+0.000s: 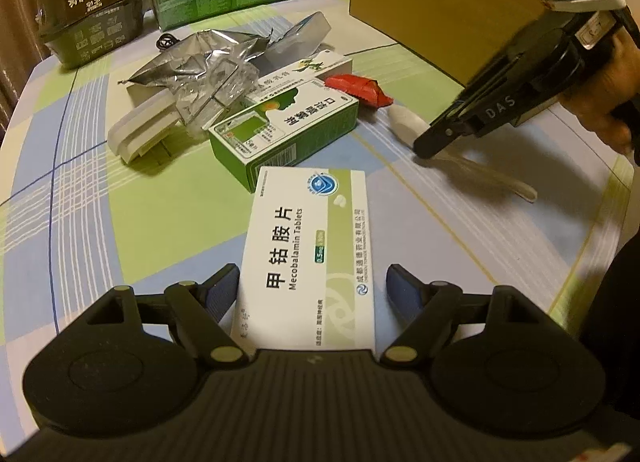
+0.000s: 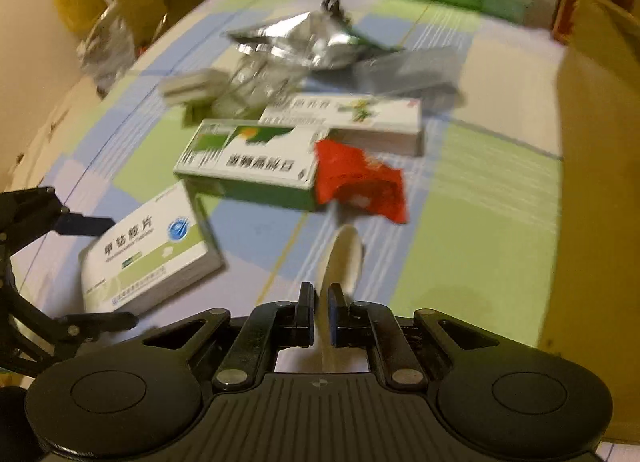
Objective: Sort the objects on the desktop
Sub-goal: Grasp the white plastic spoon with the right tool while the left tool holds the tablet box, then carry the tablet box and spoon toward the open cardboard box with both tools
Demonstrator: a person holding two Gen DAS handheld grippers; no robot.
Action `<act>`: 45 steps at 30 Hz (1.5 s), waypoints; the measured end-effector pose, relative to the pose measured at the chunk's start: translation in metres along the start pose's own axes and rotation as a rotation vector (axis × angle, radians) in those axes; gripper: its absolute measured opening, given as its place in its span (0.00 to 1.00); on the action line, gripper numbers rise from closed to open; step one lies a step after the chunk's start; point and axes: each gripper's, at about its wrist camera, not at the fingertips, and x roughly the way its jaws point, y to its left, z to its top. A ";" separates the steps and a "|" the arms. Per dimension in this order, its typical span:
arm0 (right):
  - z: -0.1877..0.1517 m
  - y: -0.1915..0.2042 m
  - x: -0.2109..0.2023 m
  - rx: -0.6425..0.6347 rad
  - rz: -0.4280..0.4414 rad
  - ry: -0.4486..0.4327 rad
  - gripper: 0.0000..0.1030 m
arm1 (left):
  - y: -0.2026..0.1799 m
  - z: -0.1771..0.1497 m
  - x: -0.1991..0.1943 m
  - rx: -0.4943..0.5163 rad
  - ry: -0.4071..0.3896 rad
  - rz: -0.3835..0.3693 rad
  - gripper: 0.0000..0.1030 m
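Observation:
A white and green Mecobalamin tablet box (image 1: 308,258) lies on the checked tablecloth between the open fingers of my left gripper (image 1: 314,286); the left finger (image 1: 222,294) touches its edge, the right finger stands apart. The box also shows in the right wrist view (image 2: 148,254). My right gripper (image 2: 320,314) is shut on a white plastic spoon (image 2: 342,262), with its bowl pointing forward. In the left wrist view the right gripper (image 1: 430,142) holds the spoon (image 1: 408,124) just above the cloth.
A green medicine box (image 1: 288,130), a white ointment box (image 1: 316,68), a red wrapper (image 1: 360,90), crumpled foil and clear plastic (image 1: 216,62) and a white plastic piece (image 1: 136,134) lie mid-table. A cardboard box (image 1: 440,10) stands at the right; cartons line the back.

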 end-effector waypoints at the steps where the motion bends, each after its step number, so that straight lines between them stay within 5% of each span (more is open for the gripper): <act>1: 0.000 0.000 -0.002 -0.003 -0.003 -0.008 0.06 | 0.000 0.001 0.000 0.000 -0.001 0.002 0.74; 3: -0.006 -0.005 -0.009 -0.006 0.033 -0.033 0.15 | -0.001 0.003 -0.001 -0.003 -0.003 0.003 0.75; 6: -0.016 -0.007 -0.017 -0.024 0.023 -0.080 0.57 | -0.002 0.005 -0.002 -0.006 -0.010 0.004 0.76; 7: -0.020 -0.005 -0.017 -0.036 0.007 -0.105 0.59 | -0.002 0.005 -0.002 -0.008 -0.010 0.004 0.76; 17: -0.027 0.010 0.006 -0.106 -0.047 -0.174 0.57 | -0.003 0.007 0.007 -0.030 -0.010 0.021 0.76; 20: -0.029 0.008 0.009 -0.086 -0.029 -0.172 0.39 | -0.004 0.008 0.008 -0.028 -0.019 0.026 0.76; 25: -0.033 0.009 0.010 -0.107 -0.058 -0.197 0.29 | -0.001 0.011 0.013 -0.037 -0.031 0.036 0.76; 45: -0.033 0.000 0.006 -0.055 -0.059 -0.213 0.28 | -0.011 0.014 0.025 0.025 -0.021 0.083 0.67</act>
